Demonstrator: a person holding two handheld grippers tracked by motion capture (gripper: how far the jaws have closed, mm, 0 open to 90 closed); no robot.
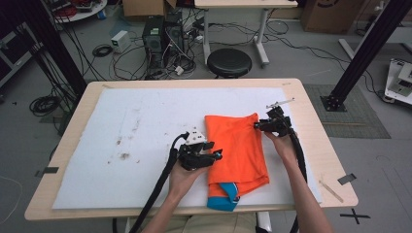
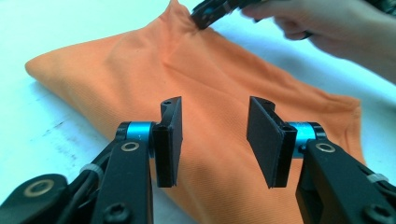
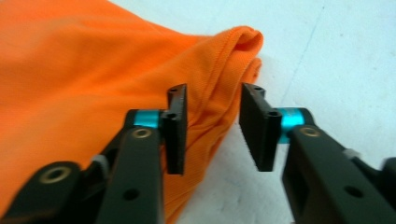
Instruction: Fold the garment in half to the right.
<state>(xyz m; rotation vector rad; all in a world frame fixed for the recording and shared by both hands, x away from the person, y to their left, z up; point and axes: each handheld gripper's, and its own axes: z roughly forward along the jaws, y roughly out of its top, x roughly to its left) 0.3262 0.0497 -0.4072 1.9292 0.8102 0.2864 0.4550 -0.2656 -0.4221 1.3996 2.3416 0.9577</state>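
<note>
White mat (image 1: 121, 126): orange cloth (image 1: 235, 145) between open claws; stool (image 1: 229, 62) beyond.

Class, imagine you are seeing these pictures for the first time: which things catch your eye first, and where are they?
The bright orange garment lies folded on the white sheet near the table's middle, a teal piece poking out at its near end. The left gripper is open at its left edge, and the right gripper is open at its far right corner.
</note>
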